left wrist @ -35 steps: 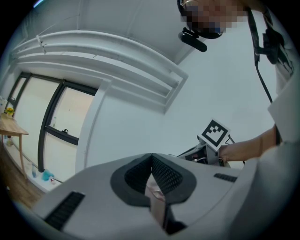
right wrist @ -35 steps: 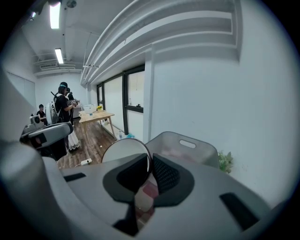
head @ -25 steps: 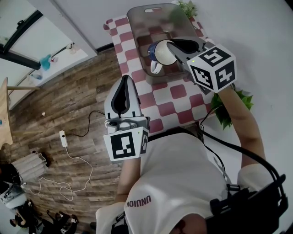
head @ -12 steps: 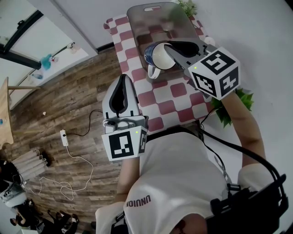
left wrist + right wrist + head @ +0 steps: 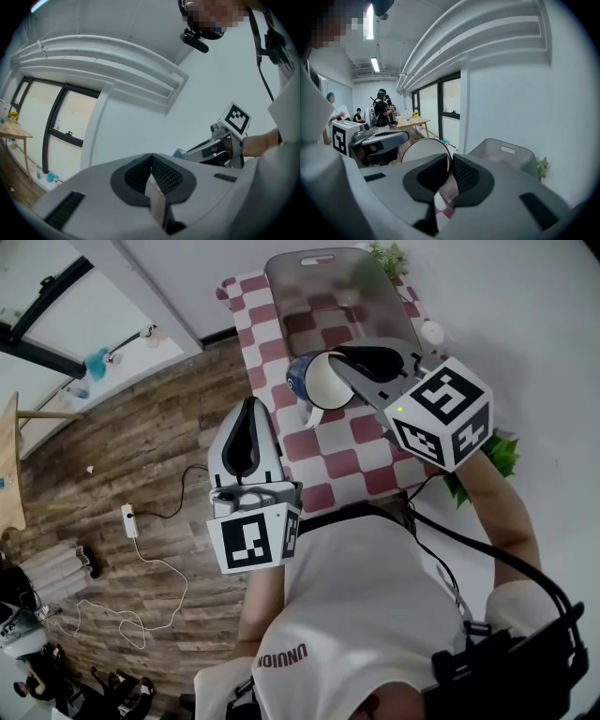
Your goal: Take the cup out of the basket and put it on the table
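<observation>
The cup (image 5: 317, 381), blue outside and pale inside with a white handle, hangs tilted above the red-and-white checked table (image 5: 328, 451), just in front of the grey basket (image 5: 323, 287). My right gripper (image 5: 339, 369) is shut on the cup's rim. In the right gripper view the cup's round rim (image 5: 423, 149) sits pinched between the jaws of the right gripper (image 5: 450, 165), and the basket (image 5: 501, 152) stands behind. My left gripper (image 5: 247, 432) is shut and empty, hovering at the table's left edge. In the left gripper view the left gripper (image 5: 151, 161) points at a white wall.
Green plants (image 5: 469, 465) stand at the table's right side and behind the basket. The wooden floor on the left carries a power strip (image 5: 130, 521) and loose cables. Several people and a wooden desk (image 5: 410, 123) are far back in the room.
My right gripper has carried the cup toward the left and nearer to me, away from the basket's front edge and over the checked cloth. The left gripper has barely moved.
</observation>
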Tool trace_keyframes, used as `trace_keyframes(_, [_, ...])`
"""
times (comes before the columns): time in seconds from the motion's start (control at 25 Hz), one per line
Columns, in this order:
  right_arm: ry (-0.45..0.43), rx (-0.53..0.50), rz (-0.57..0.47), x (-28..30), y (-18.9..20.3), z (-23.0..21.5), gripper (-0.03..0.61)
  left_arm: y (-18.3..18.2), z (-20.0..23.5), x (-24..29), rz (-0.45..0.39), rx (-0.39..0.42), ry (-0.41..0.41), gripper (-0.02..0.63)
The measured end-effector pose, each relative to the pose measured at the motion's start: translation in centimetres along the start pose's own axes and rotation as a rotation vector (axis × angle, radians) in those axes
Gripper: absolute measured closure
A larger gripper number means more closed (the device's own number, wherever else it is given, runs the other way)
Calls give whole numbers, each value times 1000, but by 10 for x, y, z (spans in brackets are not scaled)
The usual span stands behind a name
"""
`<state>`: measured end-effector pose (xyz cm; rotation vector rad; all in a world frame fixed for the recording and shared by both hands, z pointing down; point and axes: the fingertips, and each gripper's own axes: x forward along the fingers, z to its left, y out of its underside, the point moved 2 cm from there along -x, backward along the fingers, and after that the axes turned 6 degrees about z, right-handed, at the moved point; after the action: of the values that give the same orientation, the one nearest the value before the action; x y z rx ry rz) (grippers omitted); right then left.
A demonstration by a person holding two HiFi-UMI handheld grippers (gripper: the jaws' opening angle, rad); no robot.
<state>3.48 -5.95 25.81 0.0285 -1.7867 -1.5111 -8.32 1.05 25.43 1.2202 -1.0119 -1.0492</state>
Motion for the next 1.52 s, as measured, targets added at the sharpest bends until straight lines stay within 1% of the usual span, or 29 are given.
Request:
trace_keyframes(0.36, [-67,-3,23,6,10,21,529,0,7,1,0,5,-17,601])
trace_keyframes(0.68, [-107,13,57,8,26,36,529,3,11,-1,4,-8,-41,600])
trace_keyframes(0.92, [-142,32,116,11,52,53,529,5,17,-4,10,-10,-64,601])
trace_keyframes(1.12, [-161,60,152,15,70,59,529,6,18,-4,13,-12,-70,601])
trace_keyframes(1.32, [-161,95,179,20,86,58,529,7,17,-3,14,-12,-72,601])
trace_keyframes(1.52, [-159,118,233,27,112,63,528,10,16,-6,30,-12,-74,601])
